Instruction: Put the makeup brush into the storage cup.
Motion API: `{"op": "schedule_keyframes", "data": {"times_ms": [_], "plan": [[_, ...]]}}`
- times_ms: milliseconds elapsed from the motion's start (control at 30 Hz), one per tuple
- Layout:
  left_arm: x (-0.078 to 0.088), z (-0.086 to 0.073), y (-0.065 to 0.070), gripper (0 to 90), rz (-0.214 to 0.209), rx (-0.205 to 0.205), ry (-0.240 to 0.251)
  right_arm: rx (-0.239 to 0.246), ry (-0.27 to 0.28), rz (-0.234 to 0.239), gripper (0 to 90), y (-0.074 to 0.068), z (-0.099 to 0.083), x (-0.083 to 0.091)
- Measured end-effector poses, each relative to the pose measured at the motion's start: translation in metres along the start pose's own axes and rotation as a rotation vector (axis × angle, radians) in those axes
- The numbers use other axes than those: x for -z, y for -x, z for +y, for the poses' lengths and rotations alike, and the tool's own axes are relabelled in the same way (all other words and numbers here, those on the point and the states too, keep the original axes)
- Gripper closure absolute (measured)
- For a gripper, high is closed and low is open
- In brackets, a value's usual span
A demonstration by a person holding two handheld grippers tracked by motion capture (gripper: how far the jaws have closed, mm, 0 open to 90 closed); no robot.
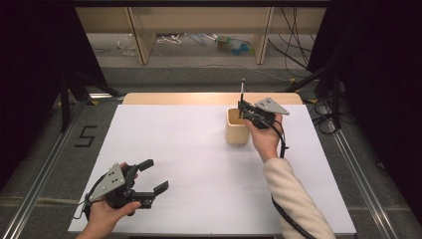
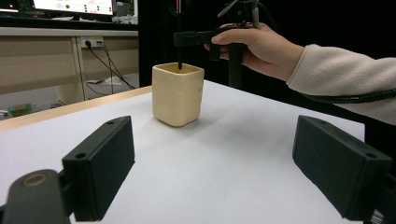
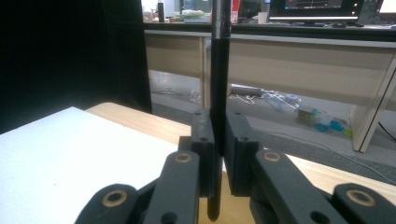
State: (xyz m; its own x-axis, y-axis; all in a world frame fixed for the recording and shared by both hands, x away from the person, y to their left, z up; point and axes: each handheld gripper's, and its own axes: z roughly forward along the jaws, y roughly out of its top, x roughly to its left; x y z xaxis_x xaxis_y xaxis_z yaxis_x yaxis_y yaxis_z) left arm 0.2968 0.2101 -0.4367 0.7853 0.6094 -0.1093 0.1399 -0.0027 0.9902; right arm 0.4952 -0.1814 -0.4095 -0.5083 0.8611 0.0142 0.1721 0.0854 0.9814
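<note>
A white sheet (image 1: 199, 164) covers a light wooden table (image 1: 199, 98) standing on grey flooring. Pale shelving (image 1: 199, 30) with loose cables beneath lines the far wall at 12 o'clock, and dark curtains flank both sides.

High view: the cream square cup (image 1: 236, 130) stands at about 1 o'clock on the sheet. The right gripper (image 1: 243, 105) holds a slim black pen (image 1: 242, 92) upright over the cup's mouth. The left gripper (image 1: 153, 175), at 7 o'clock, rests with jaws spread wide and nothing between them.

Left gripper view: the pen's lower tip sits just inside the cup's rim.

Right gripper view: both pads clamp the pen's barrel, and monitors (image 3: 317, 7) stand on a desk behind.
</note>
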Motion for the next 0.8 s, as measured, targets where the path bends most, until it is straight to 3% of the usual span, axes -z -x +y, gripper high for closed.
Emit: {"op": "schedule_keyframes", "data": {"times_ms": [800], "plan": [[-0.0001, -0.0001, 0.0, 12.8, 0.0, -0.001, -0.001, -0.005, -0.003, 0.001, 84.0, 0.0004, -0.0059, -0.0036]]}}
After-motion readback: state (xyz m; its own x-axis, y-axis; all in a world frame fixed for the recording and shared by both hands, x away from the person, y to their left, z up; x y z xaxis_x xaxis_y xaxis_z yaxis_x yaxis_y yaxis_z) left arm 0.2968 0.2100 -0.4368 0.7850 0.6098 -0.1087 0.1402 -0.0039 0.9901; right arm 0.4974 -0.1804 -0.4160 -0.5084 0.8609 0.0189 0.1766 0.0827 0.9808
